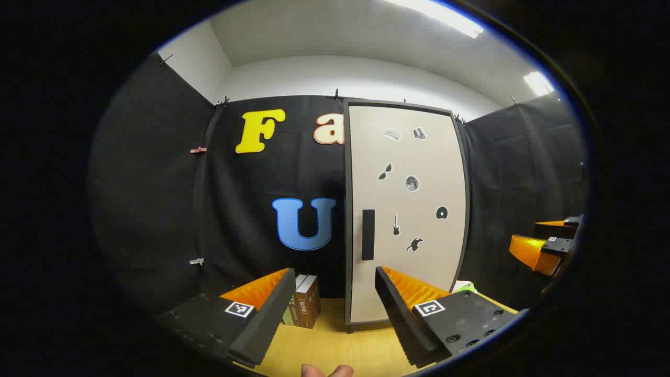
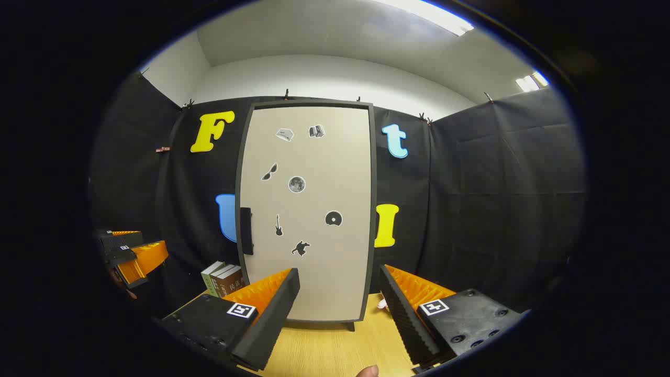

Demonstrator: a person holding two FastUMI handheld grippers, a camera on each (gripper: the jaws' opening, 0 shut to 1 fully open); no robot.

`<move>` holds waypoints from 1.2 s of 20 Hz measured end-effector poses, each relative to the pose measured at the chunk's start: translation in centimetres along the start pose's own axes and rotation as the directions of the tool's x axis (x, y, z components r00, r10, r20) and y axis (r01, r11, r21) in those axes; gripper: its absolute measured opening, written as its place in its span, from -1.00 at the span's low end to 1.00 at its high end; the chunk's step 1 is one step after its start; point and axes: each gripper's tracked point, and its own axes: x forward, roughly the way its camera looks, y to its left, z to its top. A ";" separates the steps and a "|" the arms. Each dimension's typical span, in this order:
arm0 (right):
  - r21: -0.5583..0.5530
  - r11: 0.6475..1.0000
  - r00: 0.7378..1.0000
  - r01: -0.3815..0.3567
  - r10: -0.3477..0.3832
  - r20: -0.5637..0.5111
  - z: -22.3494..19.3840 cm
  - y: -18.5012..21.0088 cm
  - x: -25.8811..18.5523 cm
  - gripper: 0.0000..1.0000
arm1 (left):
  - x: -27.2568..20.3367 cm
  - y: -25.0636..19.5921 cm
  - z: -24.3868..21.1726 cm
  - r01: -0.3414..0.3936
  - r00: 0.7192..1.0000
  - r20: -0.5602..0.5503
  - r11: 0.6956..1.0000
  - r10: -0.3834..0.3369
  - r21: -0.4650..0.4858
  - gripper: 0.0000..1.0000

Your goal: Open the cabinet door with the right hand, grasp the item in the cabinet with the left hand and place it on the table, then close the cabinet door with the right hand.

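Note:
A tall beige cabinet (image 1: 408, 209) with a dark frame stands on the wooden table (image 1: 335, 345), its door (image 2: 306, 209) shut and dotted with small stickers. A dark handle (image 1: 368, 234) runs upright near the door's left edge; the same handle (image 2: 245, 230) appears in the right gripper view. My left gripper (image 1: 332, 311) is open, held back from the cabinet, its fingers framing the door's lower left. My right gripper (image 2: 337, 309) is open too, in front of the door's lower part, away from it. The other gripper (image 1: 544, 246) appears at the far right of the left gripper view.
Several books (image 1: 303, 306) stand upright on the table just left of the cabinet, also as books (image 2: 224, 280) in the right gripper view. A small white and green thing (image 1: 465, 286) lies by the cabinet's right foot. A fingertip (image 1: 327, 370) peeks in at the bottom.

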 end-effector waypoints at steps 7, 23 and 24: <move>-0.007 1.000 1.000 -0.025 0.025 -0.004 -0.4 1.4 -0.1 0.94 | 0.0 1.1 -0.3 -0.014 1.000 -0.007 1.000 0.014 0.006 0.92; 0.017 0.999 0.999 -0.035 0.035 0.004 0.0 2.9 0.7 0.94 | 0.1 1.7 0.2 -0.007 1.000 0.009 1.000 0.007 0.028 0.92; 0.020 0.999 0.999 -0.042 0.042 0.006 0.1 3.4 1.0 0.94 | 0.2 1.9 0.2 -0.008 1.000 0.009 1.000 0.007 0.028 0.92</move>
